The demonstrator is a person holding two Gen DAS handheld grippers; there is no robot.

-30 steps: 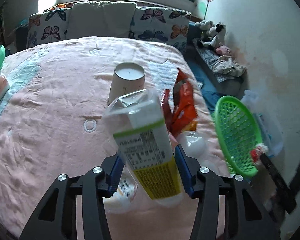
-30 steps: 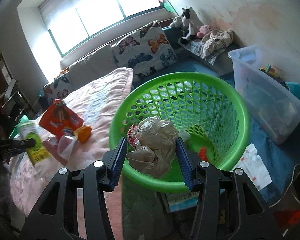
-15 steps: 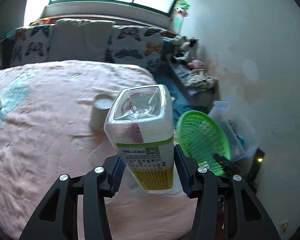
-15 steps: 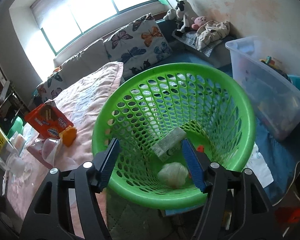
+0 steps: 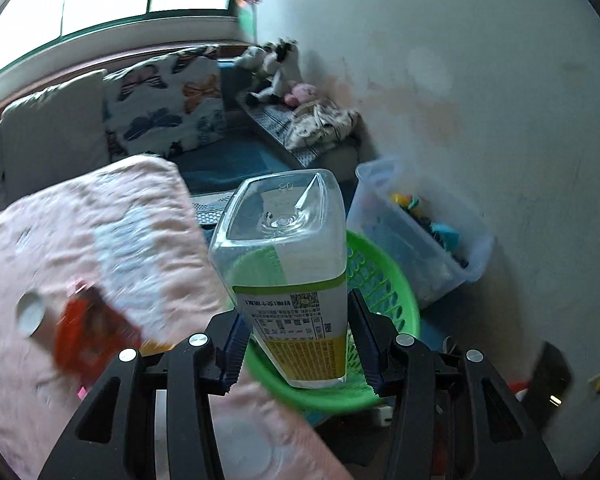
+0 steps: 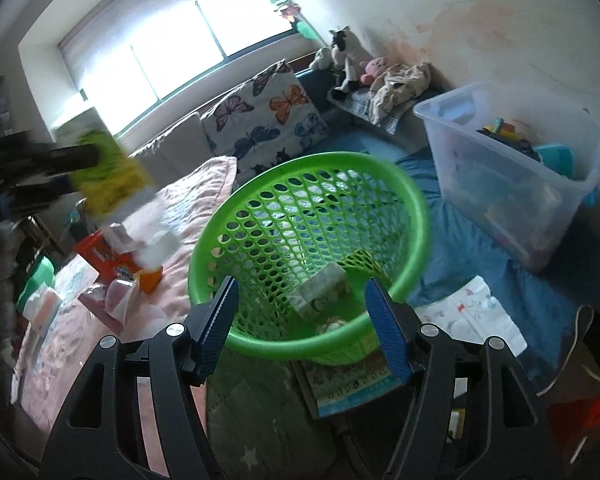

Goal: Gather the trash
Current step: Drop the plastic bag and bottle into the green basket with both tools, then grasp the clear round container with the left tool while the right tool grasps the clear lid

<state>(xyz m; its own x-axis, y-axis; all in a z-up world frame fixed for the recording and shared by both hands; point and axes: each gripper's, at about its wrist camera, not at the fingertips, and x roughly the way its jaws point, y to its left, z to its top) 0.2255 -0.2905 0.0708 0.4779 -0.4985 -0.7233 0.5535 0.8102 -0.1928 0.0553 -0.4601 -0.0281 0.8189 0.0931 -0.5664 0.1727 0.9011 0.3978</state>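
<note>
Blue fingers (image 5: 236, 344) clamp bottle (image 5: 296, 300) — right gripper (image 6: 302, 316) empty.

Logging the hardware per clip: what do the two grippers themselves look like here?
Both match. The left gripper and right gripper have black, angular cut-out frames with round silver bolts, and their fingers carry blue ridged pads. No cables, markings or sleeves show.

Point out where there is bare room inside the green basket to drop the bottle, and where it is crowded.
The green basket is mostly bare: the whole far half of its mesh, up to the back rim, holds nothing. Its low near part is crowded, with a small carton and a pale wad just ahead of the open right gripper. The left gripper holds the bottle above the near rim.
</note>
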